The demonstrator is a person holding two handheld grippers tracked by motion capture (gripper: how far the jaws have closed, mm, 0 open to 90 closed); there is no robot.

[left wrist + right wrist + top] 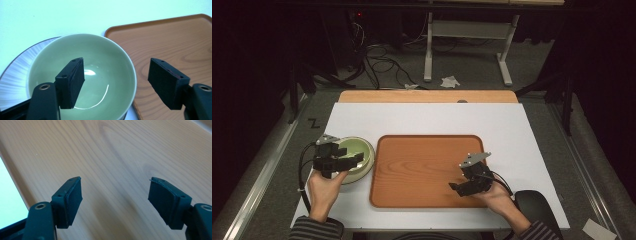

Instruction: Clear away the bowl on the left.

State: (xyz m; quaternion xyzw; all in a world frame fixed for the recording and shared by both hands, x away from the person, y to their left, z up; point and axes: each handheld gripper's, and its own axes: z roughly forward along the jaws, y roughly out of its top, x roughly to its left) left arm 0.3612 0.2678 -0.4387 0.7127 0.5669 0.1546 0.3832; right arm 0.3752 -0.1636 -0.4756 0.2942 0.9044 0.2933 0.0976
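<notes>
A pale green bowl (360,150) sits on a plate with a striped rim (17,62), left of a wooden tray (427,170). My left gripper (346,161) hovers open over the bowl (82,75): one jaw is above the bowl's inside, the other beyond its right rim above the tray (175,40). The bowl looks empty. My right gripper (458,188) is open low over the tray's front right part, nothing between its jaws, with wood grain (112,157) beneath them.
The tray and bowl rest on a white mat (432,117) covering a wooden table (427,96). A dark round object (534,205) lies at the mat's front right corner. Beyond the table are cables and a table frame (462,40) on the floor.
</notes>
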